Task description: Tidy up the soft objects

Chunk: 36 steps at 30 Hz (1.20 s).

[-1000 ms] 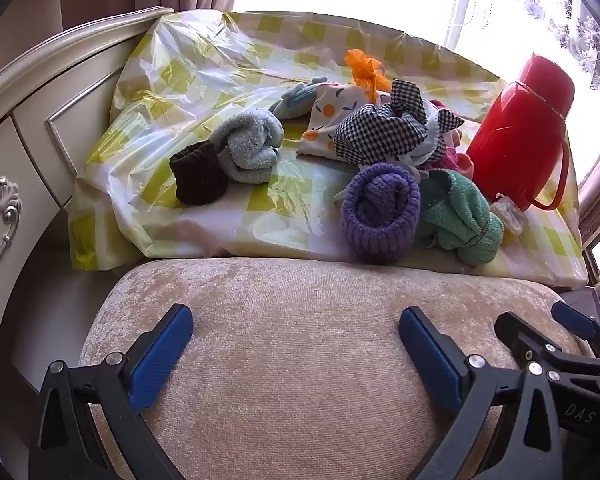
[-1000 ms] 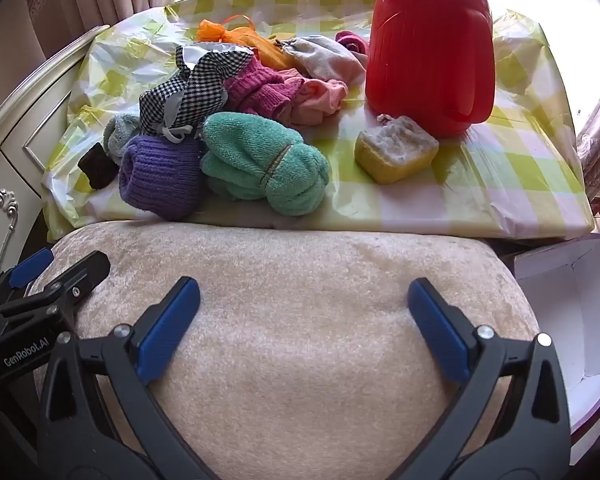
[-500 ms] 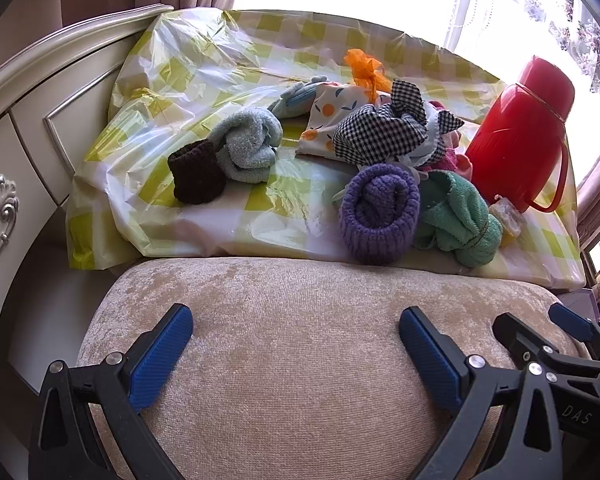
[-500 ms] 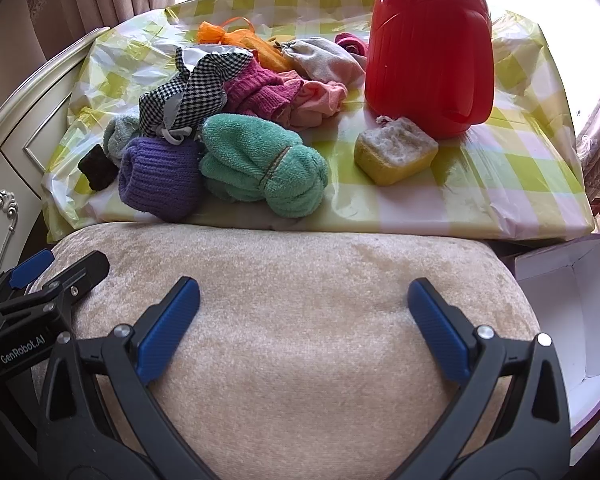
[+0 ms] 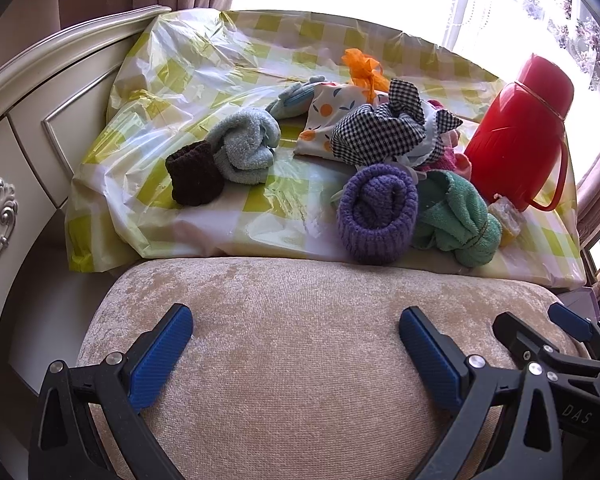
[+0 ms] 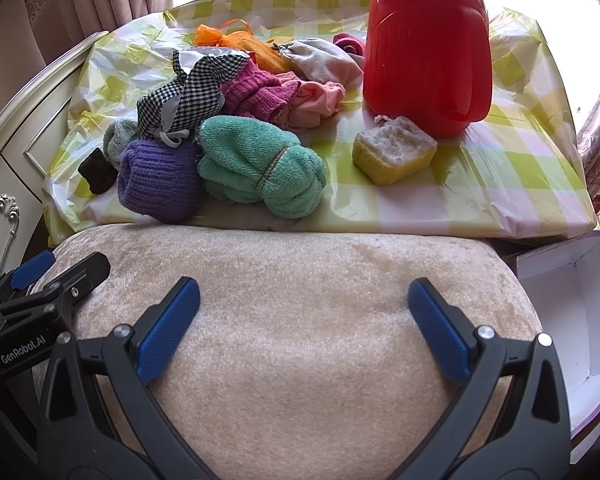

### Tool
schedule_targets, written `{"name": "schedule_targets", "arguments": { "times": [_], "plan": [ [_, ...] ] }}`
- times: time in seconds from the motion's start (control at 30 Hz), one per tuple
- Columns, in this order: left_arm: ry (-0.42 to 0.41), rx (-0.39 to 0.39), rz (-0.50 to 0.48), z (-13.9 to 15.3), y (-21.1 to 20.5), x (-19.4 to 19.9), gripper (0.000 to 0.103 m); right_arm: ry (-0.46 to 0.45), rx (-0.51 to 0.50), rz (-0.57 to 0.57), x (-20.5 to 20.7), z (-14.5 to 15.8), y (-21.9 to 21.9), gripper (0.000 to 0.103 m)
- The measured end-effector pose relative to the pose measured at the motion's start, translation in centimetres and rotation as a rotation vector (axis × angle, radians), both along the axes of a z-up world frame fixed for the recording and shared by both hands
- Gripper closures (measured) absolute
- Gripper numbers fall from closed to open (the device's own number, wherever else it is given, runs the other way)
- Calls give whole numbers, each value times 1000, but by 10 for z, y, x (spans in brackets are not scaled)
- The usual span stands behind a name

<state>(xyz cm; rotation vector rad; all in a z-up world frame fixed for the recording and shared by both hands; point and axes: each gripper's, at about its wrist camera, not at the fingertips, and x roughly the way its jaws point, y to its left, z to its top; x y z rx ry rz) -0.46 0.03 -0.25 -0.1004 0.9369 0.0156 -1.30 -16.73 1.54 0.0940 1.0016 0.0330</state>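
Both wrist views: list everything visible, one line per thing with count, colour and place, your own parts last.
purple knit roll: 1, purple, front edge of table
green towel bundle: 1, green, right of purple roll
dark knit roll: 1, dark brown, left
grey-blue towel bundle: 1, beside dark roll
checked cloth: 1, black-white, atop the pile
sponge: 1, yellow, before the flask
flask: 1, red, right rear
cushion: 1, beige, nearest
box: 1, white inside, right of cushion
left gripper: open, over cushion
right gripper: open, over cushion

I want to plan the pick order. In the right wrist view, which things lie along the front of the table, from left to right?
Dark brown roll → purple knitted roll → green towel bundle → yellow sponge. The red flask stands just behind the sponge.
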Motion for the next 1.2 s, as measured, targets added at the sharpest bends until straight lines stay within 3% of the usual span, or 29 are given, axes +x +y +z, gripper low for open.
{"name": "schedule_targets", "arguments": {
  "times": [0.97, 1.2],
  "plan": [
    [-9, -20, -6, -3, 6, 0, 0, -5, -18, 2, 0, -2, 4, 0],
    [18, 7, -29, -4, 1, 8, 0, 8, -35, 4, 2, -2, 6, 0]
  ]
}}
